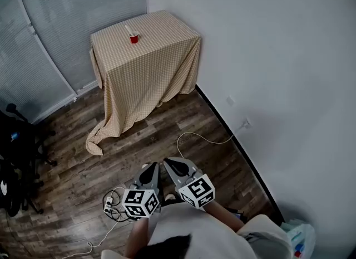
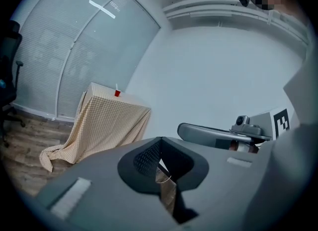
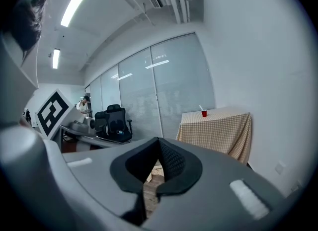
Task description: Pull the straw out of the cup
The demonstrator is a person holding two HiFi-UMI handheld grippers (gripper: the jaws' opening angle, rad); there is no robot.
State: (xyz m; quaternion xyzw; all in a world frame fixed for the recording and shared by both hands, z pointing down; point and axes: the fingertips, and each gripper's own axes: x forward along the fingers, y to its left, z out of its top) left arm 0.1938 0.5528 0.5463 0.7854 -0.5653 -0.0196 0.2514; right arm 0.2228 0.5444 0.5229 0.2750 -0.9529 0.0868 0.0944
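Judging from how things lie, the task is taken to be at its very start, with the approach not yet made. In the head view the small red plastic cup [image 1: 134, 39] is seen in the upper left of the frame, set upright on the square table draped in a beige checked cloth [image 1: 153, 63], and the pale straw [image 1: 130, 30] is seen slanting out of its mouth. The table is backed into the corner between the frosted glass partition [image 1: 39, 35] and the white wall [image 1: 267, 46]. A wide stretch of dark wooden plank floor [image 1: 167, 124] lies between it and the person.

Both tools are held at the bottom centre of that frame, side by side and well apart from the cup. The left gripper [image 1: 151, 169] is shown in its own view with its jaws brought together and nothing between them. The right gripper [image 1: 173, 164] is likewise shown with its jaws together and empty.

For the next move, the floor would have to be crossed to the table. One pair of jaws would then have to be parted and brought round the thin straw above the rim. The other gripper would probably be needed to steady the light cup, which could otherwise be lifted or tipped.
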